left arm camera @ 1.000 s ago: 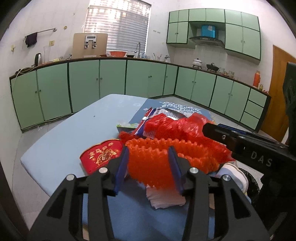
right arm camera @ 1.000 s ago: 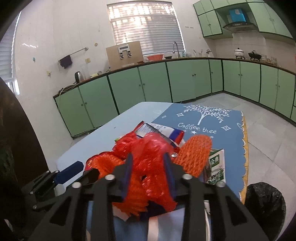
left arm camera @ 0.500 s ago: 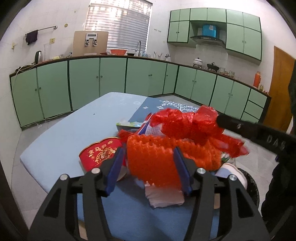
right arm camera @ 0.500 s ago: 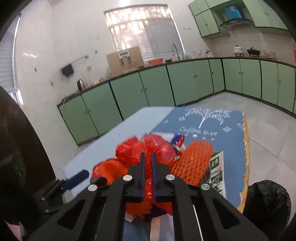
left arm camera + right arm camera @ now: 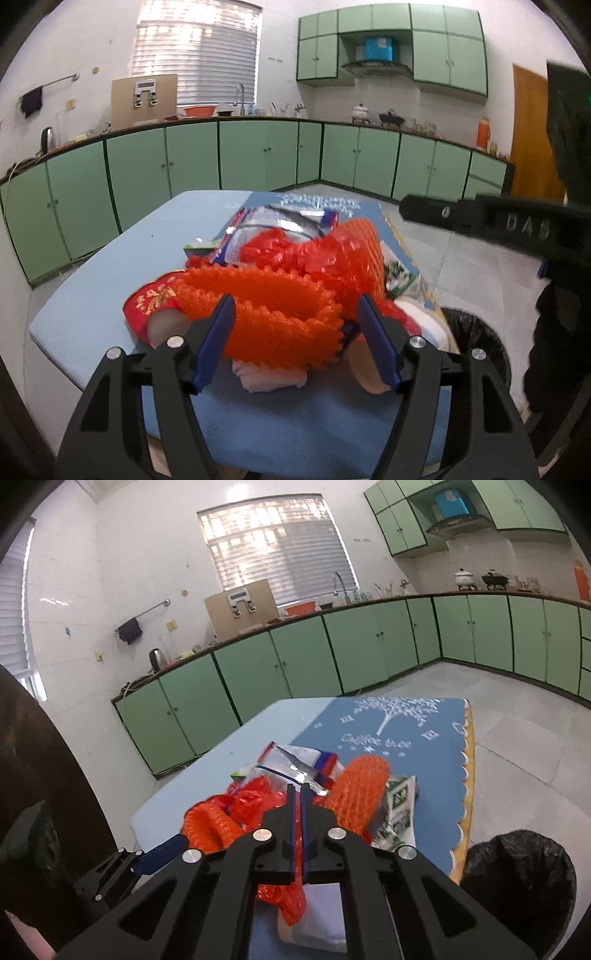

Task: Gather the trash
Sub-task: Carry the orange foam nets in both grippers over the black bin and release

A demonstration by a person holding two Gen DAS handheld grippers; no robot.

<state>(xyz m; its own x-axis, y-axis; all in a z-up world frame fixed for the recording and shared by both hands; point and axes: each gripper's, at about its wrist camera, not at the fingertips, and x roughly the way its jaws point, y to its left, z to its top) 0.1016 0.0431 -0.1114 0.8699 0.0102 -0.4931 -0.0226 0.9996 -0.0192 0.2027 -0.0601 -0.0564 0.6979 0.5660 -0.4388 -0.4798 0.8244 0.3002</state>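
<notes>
Orange foam netting [image 5: 273,314] lies crosswise straight ahead of your left gripper [image 5: 295,332], its long axis running left to right between the spread blue fingers [image 5: 218,332], which flank its ends without pressing it. It rests on top of the trash heap at the near edge of the blue table [image 5: 110,266], with a red packet [image 5: 155,302] just to its left and a white tissue wad [image 5: 273,376] beneath. Further right, the crumpled red plastic bag [image 5: 314,254] sits behind the netting. Your right gripper [image 5: 297,805] hovers above that heap with its jaws pressed together; I cannot tell whether they pinch anything. The black bin [image 5: 517,871] stands on the floor off the table's right edge, so your right hand is the nearer one for the drop, while your left is better placed to close across the netting's short width.
</notes>
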